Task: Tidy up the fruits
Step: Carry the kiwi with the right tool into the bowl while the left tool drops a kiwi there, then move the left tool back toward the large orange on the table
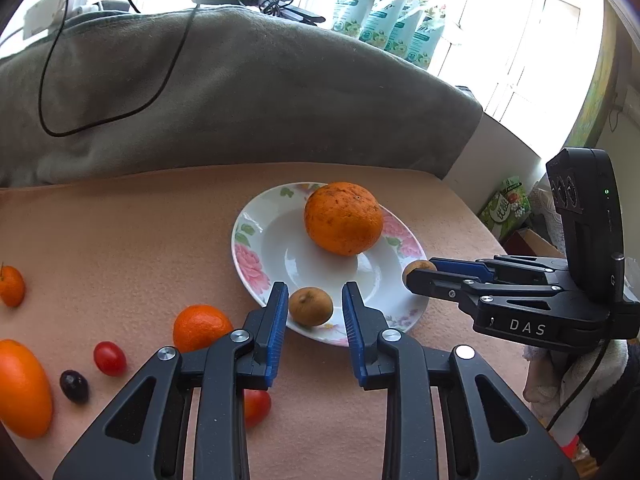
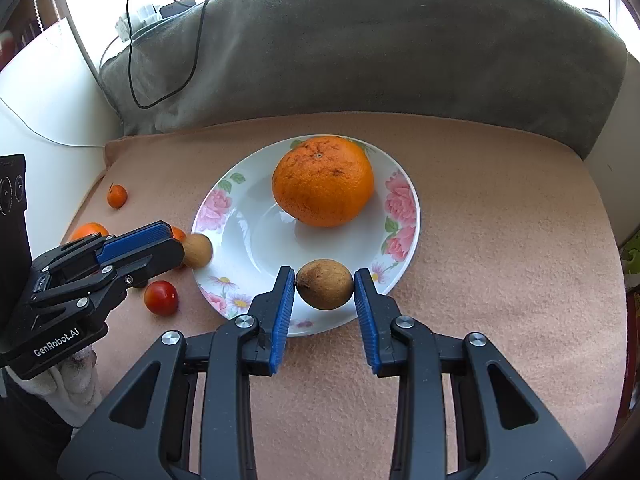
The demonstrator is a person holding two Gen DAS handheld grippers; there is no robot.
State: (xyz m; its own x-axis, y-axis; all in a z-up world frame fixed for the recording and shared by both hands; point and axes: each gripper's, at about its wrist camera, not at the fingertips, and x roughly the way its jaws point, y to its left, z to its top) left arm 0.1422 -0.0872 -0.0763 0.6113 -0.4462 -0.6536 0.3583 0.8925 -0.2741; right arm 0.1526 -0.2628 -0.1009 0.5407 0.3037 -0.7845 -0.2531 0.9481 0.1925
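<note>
Pinching the right brown fruit (image 2: pixel 325 284) squarely between the blue pads of the right gripper (image 2: pixel 323 274), both pads touching its sides, apparently carrying it in over the near rim of the flowered plate (image 2: pixel 402 216) for setting down beside the large orange (image 2: pixel 323 182) already sitting toward the far side of the dish; pointing that gripper steeply downward from the near edge of the peach cloth (image 2: pixel 500 240), fingers level with each other and straddling the rim. Bracketing the left brown fruit (image 1: pixel 311 306) with the left gripper (image 1: pixel 315 286), jaws standing slightly spread and a sliver of daylight showing on either side of the fruit, so seemingly resting it on the plate's near-left rim rather than gripping it, judging by the gaps; angling this gripper downward less steeply and approaching from the plate's left side. Converging both tools on the same dish, probably gathering like fruits together. Leaving for later the loose pieces on the cloth to the left: a small orange (image 1: pixel 202 326), a cherry tomato (image 1: pixel 110 358), a dark grape (image 1: pixel 74 386) and a kumquat (image 1: pixel 12 291), all lying well apart from the plate
</note>
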